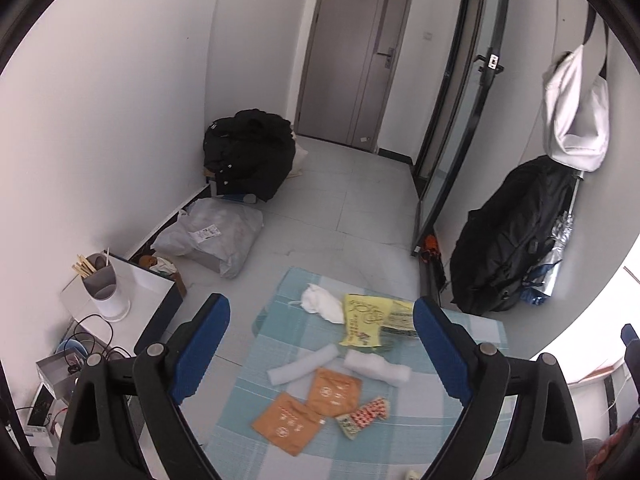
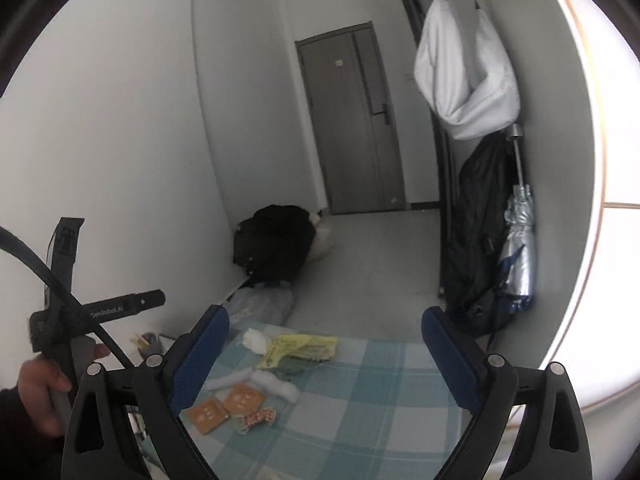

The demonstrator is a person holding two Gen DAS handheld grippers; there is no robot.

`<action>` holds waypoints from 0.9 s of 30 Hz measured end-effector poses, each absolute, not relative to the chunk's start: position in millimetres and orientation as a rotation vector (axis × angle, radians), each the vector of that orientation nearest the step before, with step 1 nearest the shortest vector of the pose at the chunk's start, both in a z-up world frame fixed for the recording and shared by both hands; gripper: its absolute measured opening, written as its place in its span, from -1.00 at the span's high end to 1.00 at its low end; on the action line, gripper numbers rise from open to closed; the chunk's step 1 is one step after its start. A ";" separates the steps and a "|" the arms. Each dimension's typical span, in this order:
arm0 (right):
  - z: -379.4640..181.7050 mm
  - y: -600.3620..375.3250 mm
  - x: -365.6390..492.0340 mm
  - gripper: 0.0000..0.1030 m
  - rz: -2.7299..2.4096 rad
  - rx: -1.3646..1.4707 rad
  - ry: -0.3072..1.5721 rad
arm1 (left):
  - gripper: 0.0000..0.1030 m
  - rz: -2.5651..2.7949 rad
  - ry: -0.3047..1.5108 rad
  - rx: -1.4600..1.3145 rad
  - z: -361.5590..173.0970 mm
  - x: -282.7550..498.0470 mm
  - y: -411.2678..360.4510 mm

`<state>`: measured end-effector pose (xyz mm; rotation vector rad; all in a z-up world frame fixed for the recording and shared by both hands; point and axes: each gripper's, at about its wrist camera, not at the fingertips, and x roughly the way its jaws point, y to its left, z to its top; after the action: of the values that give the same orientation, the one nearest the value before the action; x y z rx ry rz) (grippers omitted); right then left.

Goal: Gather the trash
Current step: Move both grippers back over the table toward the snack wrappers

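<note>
The left gripper [image 1: 322,344] hangs above a tabletop covered in a teal-and-white checked cloth [image 1: 460,432], its blue-padded jaws wide apart with nothing between them. Below it the trash lies scattered on the cloth: a crumpled white tissue [image 1: 322,303], a yellow printed plastic bag [image 1: 362,320], a white foam strip [image 1: 302,364], a white wad of padding [image 1: 378,365], two orange flat packets [image 1: 310,408] and a red-and-white patterned wrapper [image 1: 366,416]. The right gripper [image 2: 325,354] also stands with jaws spread and empty, farther back from the same litter, which sits toward the cloth's left side.

Only the left wrist view shows the white side unit with a grey cup of chopsticks [image 1: 100,284] and tangled cables, plus a grey plastic sack [image 1: 212,236] on the floor. Only the right wrist view shows the person's hand [image 2: 40,396] gripping the other tool's handle, and a folded silver umbrella [image 2: 518,248] beside the black hanging bag [image 2: 476,232].
</note>
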<state>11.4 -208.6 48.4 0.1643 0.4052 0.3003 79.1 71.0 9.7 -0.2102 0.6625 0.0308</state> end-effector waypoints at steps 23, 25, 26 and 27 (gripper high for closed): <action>-91.4 -82.7 92.1 -0.89 0.500 0.033 0.864 | -0.79 0.170 0.749 -0.371 -38.0 99.9 152.2; -102.2 -75.9 94.2 -0.89 0.533 0.010 0.892 | -0.79 0.175 0.763 -0.372 -41.0 102.3 153.5; -110.1 -71.7 95.1 -0.89 0.547 -0.003 0.913 | -0.79 0.172 0.776 -0.377 -43.3 102.8 154.9; -113.3 -69.3 95.2 -0.89 0.555 -0.011 0.925 | -0.79 0.167 0.784 -0.384 -44.7 102.6 156.2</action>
<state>95.2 -69.3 -113.3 -0.0106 0.9247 0.5549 102.6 156.2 -44.7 -0.3844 0.7839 0.1667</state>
